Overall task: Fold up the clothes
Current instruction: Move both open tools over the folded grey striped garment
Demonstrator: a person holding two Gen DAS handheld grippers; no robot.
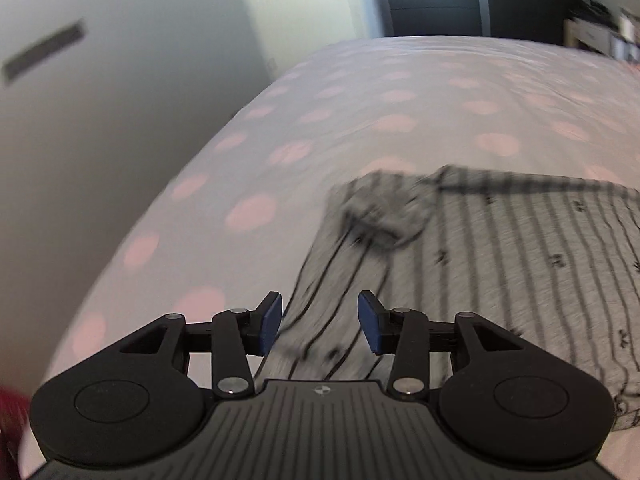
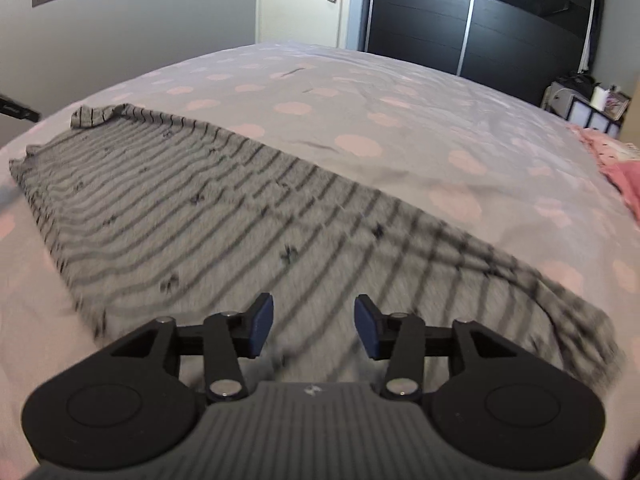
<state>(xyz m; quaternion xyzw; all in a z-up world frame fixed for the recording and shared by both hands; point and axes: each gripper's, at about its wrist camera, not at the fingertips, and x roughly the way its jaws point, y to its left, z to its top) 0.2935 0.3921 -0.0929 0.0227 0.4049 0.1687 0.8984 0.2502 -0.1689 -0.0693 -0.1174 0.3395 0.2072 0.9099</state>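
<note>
Left wrist view is smeared by motion blur, so I can barely read the bunched lump (image 1: 384,216) at the near corner of the grey striped garment (image 1: 500,264); it may be a sleeve or collar, I cannot tell which. That garment runs off the right edge of my picture, and a red blur (image 1: 8,424) at the lower left is too cut off to identify. My left gripper (image 1: 319,326) has its blue pads (image 1: 270,322) well apart with nothing between them, hovering over the garment's left edge; whether it touches the cloth I cannot tell.

From the right wrist view, the garment (image 2: 224,216) lies spread flat across the polka-dot bed cover (image 2: 420,120), its near right end blurred and a small rolled bit at the far left corner. Pink fabric (image 2: 624,176) at the right edge is cropped. My right gripper (image 2: 314,322) is likewise spread wide, empty, poised above the garment's near part; contact is unclear.
</note>
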